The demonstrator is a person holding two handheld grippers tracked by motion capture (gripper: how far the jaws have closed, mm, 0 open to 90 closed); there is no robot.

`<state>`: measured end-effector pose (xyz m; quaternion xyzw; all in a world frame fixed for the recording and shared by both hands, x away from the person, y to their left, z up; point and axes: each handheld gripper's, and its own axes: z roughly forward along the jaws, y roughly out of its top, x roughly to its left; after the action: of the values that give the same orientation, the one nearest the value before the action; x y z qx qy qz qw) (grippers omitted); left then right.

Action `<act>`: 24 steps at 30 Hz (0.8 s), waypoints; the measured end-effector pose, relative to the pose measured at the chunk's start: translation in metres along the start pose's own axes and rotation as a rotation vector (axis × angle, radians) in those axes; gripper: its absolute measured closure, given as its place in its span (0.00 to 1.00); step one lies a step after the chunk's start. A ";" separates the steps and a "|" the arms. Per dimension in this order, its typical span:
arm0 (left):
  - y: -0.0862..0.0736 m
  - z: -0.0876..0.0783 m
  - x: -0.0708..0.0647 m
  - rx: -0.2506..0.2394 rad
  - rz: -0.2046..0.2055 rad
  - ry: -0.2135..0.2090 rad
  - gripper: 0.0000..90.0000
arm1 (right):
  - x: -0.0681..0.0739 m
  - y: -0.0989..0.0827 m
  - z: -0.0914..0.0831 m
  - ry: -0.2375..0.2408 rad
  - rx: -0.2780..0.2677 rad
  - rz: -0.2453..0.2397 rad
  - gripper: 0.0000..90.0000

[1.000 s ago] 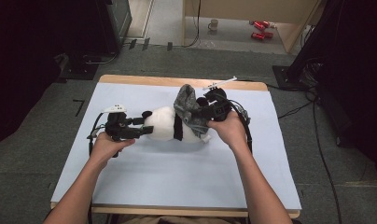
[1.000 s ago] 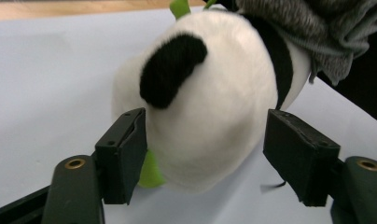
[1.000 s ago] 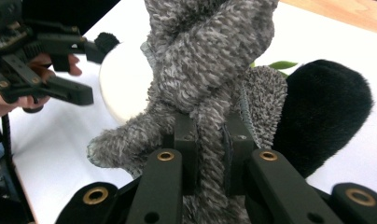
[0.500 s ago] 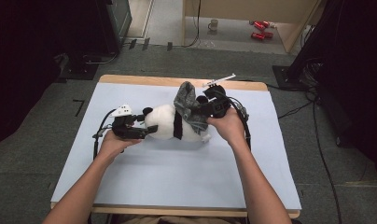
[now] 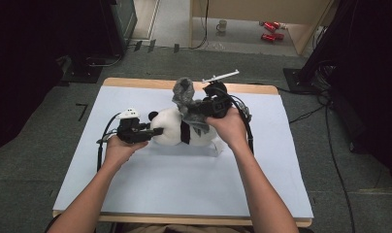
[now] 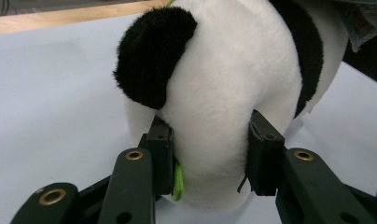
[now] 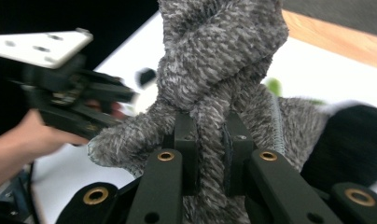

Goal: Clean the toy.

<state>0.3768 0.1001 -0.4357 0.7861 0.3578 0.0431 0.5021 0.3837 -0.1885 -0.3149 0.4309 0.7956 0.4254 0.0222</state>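
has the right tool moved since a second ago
Yes. In the high view the right tool, shut on the grey cloth, has lifted it toward the table's far wooden edge, above the panda.

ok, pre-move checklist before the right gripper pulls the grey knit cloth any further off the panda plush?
1. Right gripper shut on the grey knitted cloth: ok, the fabric is pinched between the pads.
2. Left gripper gripping the black-and-white plush panda: ok, its jaws have just been closing and both pads press into the white fur.
3. Black plush ear out of the left jaws: ok, it sits above them.
4. Cloth free of the panda: not ok, it is draped over the body in the high view.
5. Panda on the light blue table mat: ok.
6. Cloth snagged underneath: cannot tell.
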 end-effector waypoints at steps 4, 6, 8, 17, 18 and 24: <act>0.003 -0.001 -0.006 -0.001 -0.002 0.003 0.68 | 0.025 0.006 0.011 0.042 0.008 -0.036 0.89; 0.003 -0.001 -0.008 0.003 -0.006 0.007 0.68 | 0.030 0.006 0.022 0.051 0.029 -0.040 0.89; 0.004 -0.001 -0.009 0.004 -0.005 0.005 0.68 | 0.033 0.004 0.032 0.065 0.038 -0.037 0.89; 0.004 -0.001 -0.011 0.014 -0.002 0.019 0.69 | 0.045 -0.012 0.075 0.041 0.096 -0.061 0.89; 0.004 -0.001 -0.011 0.017 -0.004 0.021 0.70 | 0.046 -0.014 0.076 0.019 0.101 -0.084 0.89; 0.002 0.000 -0.008 0.029 -0.014 0.026 0.70 | 0.033 -0.021 0.070 -0.007 0.114 -0.082 0.89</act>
<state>0.3717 0.0948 -0.4312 0.7903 0.3701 0.0445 0.4863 0.3768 -0.1250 -0.3634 0.3999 0.8355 0.3766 0.0176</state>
